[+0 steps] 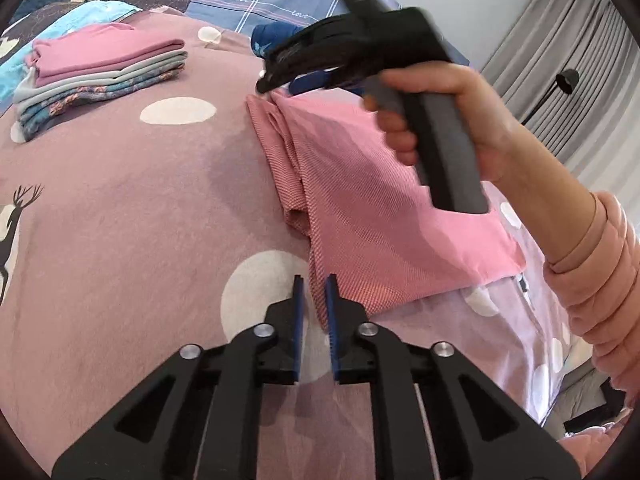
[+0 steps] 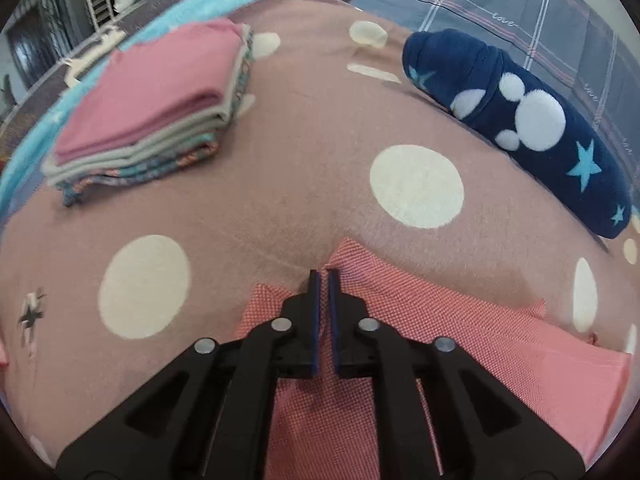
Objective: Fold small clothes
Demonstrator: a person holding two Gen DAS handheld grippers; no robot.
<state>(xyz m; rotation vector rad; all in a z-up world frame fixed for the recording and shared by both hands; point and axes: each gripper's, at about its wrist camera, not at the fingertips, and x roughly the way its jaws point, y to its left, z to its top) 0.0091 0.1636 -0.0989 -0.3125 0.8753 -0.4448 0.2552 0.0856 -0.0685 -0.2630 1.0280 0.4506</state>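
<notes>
One pink garment (image 1: pixel 360 200), light, limp and thin-woven, lies part-folded on the bed (image 1: pixel 120 240); its long axis runs from 6 toward 12 o'clock in the left view. Best gripped at corners or along the folded edge. Left tongs (image 1: pixel 314 296) stand slightly apart astride the near corner; right tongs (image 2: pixel 323 280), narrowly parted, straddle the far corner, neither visibly pinching.

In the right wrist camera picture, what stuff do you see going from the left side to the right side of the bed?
Stack of folded clothes → big white dot on the bedspread → dark blue plush pillow with stars.
</notes>
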